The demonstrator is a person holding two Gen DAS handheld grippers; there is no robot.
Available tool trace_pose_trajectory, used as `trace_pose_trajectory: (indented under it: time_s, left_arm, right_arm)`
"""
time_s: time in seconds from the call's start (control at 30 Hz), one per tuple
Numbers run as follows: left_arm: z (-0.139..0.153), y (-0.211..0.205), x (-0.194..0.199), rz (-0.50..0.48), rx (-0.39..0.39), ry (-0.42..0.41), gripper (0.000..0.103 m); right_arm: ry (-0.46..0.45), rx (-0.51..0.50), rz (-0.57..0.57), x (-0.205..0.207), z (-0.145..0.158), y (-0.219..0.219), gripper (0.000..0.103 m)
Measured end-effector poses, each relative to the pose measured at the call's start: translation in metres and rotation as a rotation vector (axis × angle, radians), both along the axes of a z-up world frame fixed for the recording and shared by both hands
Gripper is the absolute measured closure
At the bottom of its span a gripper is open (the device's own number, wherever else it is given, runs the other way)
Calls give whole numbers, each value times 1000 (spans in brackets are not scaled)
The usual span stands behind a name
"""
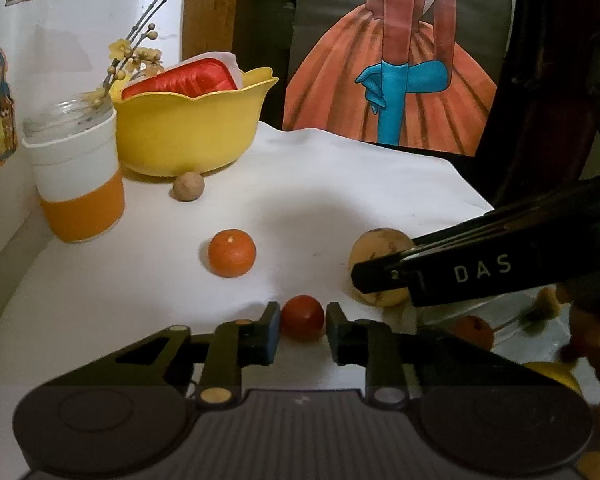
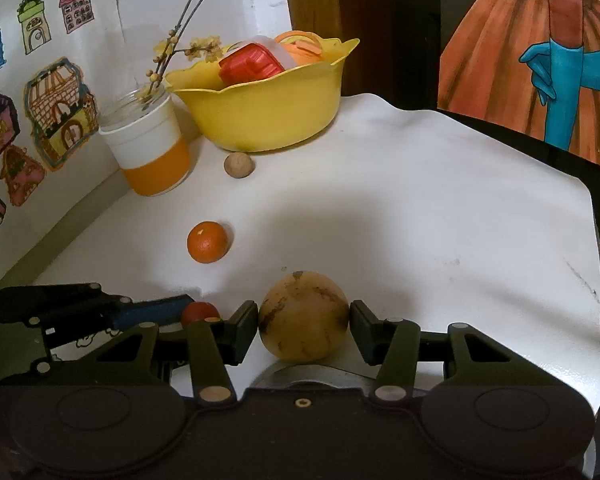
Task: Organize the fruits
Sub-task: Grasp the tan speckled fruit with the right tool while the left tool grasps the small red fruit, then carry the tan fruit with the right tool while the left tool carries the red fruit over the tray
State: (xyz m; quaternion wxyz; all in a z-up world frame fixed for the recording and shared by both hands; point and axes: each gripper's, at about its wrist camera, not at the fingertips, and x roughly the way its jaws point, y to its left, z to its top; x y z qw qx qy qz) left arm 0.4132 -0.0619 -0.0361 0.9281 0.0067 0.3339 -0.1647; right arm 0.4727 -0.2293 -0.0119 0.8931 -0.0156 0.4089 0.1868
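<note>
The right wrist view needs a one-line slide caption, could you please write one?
Right gripper fingers bracket a spotted yellow fruit on the white table.

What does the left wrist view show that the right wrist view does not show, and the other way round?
Only the left wrist view shows more small fruits at its lower right edge, blurred, on something I cannot identify. Only the right wrist view shows the house drawings clearly and orange items behind the red box. Both share the yellow bowl, the jar, the orange, the brown nut, the small red fruit between the left gripper fingers, and the yellow round fruit between the right gripper fingers.
</note>
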Motion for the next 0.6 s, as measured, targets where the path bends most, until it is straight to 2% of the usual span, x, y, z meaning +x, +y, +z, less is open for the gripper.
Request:
trace_pose_trajectory:
  time_s: [0.17, 0.3, 0.6]
  left_arm:
    - [1, 3, 1, 13, -27, 15, 79]
    - [3, 6, -1, 28, -44, 20, 80]
    - [16, 11, -19, 49, -53, 12, 80]
  right_arm:
    - [-1, 4, -3, 0, 0, -1, 51]
    - [17, 54, -14, -2, 1, -3, 51]
    - [-23, 103, 1, -23, 25, 2, 51]
